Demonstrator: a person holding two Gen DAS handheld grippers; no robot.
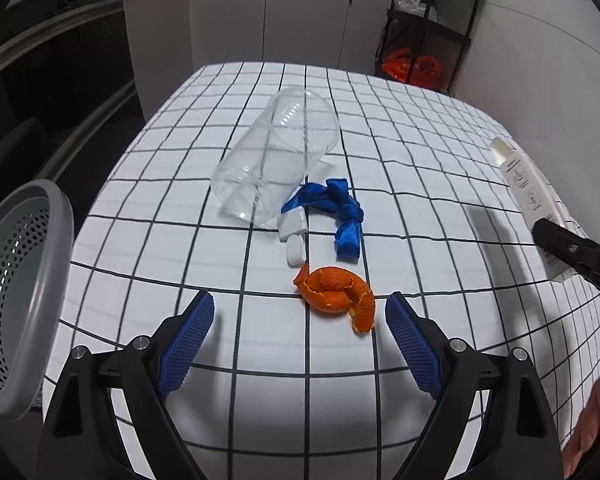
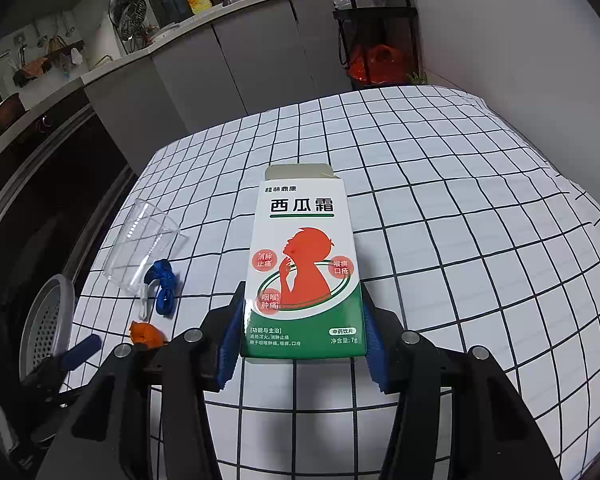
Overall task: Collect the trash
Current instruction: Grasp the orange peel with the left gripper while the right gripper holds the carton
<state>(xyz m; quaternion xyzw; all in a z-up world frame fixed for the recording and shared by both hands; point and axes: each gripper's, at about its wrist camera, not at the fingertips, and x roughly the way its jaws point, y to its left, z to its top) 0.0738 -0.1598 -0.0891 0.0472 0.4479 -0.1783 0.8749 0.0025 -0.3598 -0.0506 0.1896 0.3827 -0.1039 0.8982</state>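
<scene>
The right gripper (image 2: 300, 344) is clamping the medicine box (image 2: 304, 276), long axis pointing away; the left gripper's (image 1: 300, 340) jaws are gaping wide, orange peel (image 1: 336, 294) lying just ahead on the table (image 1: 440, 184), basket (image 1: 24, 300) sitting left.

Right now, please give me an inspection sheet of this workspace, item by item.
Surface: table under a white cloth with black grid lines.
Job's things: orange peel; clear plastic cup lying on its side; knotted blue ribbon; small white plastic piece; medicine box; grey perforated basket at the table's left edge.
Clutter: nothing seen.
Grippers: left gripper open, low behind the peel; right gripper shut on the box, flap end pointing away.
Cables: nothing seen.
Surroundings: grey cabinets; black shelf rack with an orange bag.
</scene>
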